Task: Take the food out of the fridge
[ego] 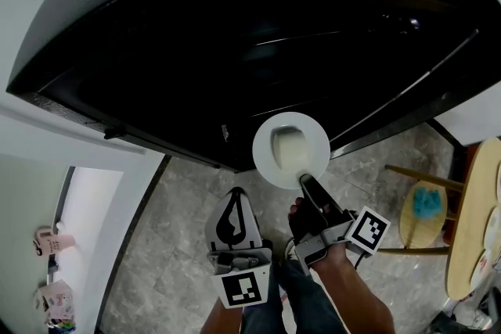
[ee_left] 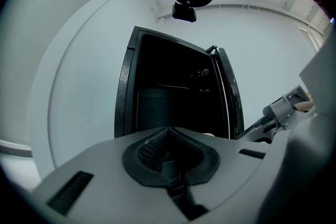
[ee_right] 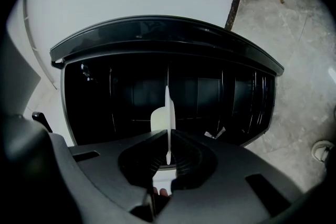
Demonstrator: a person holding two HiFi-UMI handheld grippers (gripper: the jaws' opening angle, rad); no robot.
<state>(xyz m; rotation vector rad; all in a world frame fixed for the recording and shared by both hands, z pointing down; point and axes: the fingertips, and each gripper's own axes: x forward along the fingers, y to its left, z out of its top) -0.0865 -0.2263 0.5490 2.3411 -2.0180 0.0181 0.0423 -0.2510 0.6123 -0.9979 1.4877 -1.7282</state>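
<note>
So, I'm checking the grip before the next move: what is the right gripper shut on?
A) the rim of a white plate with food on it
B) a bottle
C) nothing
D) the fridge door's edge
A: the right gripper is closed on the rim of the white plate, seen edge-on between its jaws, and pale food lies on the plate.

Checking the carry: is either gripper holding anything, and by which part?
The right gripper pinches the white plate by its near rim, with pale food on it. The left gripper is shut and empty.
</note>
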